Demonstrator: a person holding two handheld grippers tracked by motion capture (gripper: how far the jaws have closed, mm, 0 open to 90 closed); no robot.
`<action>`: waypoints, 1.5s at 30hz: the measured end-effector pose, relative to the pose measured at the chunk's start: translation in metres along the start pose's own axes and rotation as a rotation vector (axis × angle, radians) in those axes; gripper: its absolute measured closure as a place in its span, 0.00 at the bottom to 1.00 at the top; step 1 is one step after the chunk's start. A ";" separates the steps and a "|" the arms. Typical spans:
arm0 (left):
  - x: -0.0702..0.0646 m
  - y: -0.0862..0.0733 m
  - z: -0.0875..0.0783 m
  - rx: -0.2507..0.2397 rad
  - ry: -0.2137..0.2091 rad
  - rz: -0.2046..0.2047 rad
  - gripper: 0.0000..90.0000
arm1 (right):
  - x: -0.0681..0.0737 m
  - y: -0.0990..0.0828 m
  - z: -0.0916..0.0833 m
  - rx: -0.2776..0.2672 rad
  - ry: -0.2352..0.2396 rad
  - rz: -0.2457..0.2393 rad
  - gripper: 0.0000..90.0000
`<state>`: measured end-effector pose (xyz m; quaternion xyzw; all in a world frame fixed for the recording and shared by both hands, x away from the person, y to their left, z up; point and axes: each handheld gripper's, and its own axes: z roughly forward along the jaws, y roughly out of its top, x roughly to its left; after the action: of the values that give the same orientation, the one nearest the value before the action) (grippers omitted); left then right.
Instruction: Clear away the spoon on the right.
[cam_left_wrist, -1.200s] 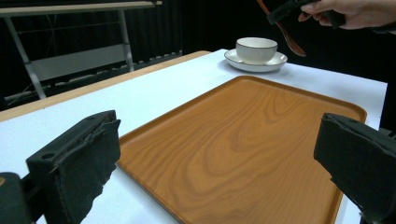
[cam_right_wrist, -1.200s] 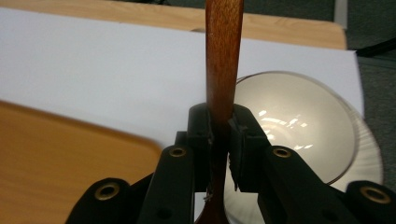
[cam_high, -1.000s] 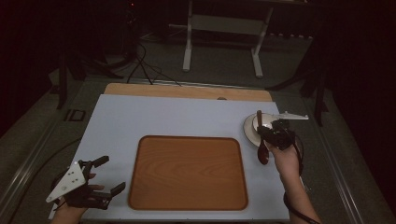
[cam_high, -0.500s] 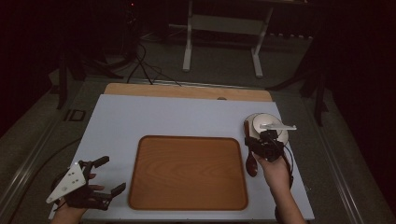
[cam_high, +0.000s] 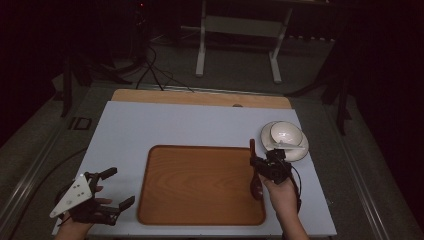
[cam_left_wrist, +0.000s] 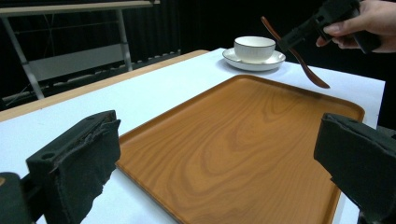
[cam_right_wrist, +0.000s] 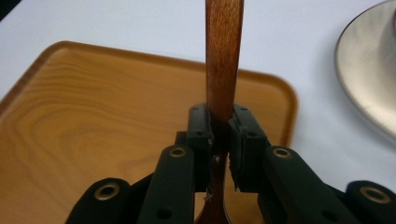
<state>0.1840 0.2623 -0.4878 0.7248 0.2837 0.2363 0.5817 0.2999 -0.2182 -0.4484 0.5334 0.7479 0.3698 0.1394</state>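
Note:
My right gripper (cam_high: 261, 165) is shut on a dark wooden spoon (cam_high: 255, 186), which hangs over the right edge of the wooden tray (cam_high: 200, 185). In the right gripper view the pads (cam_right_wrist: 201, 135) clamp the spoon's handle (cam_right_wrist: 224, 56) above the tray's corner (cam_right_wrist: 93, 116). The left gripper view shows the spoon (cam_left_wrist: 303, 65) tilted in the air, bowl end down, off the tray (cam_left_wrist: 243, 140). My left gripper (cam_high: 121, 186) rests open near the table's front left corner, left of the tray, with nothing between its wide-apart jaws (cam_left_wrist: 217, 158).
A white bowl (cam_high: 286, 133) stands on a saucer (cam_high: 300, 150) at the right of the white table (cam_high: 165, 125), just beyond the right gripper. A wooden strip (cam_high: 200, 97) edges the table's far side. Table legs and cables lie on the dark floor behind.
The right gripper has carried the spoon from beside the bowl leftward and toward the person, to the tray's right edge. The left gripper has stayed where it was.

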 end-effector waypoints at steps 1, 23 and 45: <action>0.000 0.000 0.000 0.000 0.000 0.000 0.02 | 0.002 -0.002 0.000 0.000 0.006 0.011 0.89; -0.001 0.000 0.000 0.003 -0.008 0.009 0.02 | 0.014 -0.030 0.043 0.073 -0.053 0.169 0.88; -0.001 0.000 0.000 0.004 -0.016 0.014 0.02 | -0.002 -0.037 0.066 0.087 -0.107 0.240 0.81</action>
<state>0.1826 0.2617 -0.4877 0.7299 0.2746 0.2337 0.5807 0.3148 -0.1992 -0.5204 0.6434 0.6856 0.3221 0.1104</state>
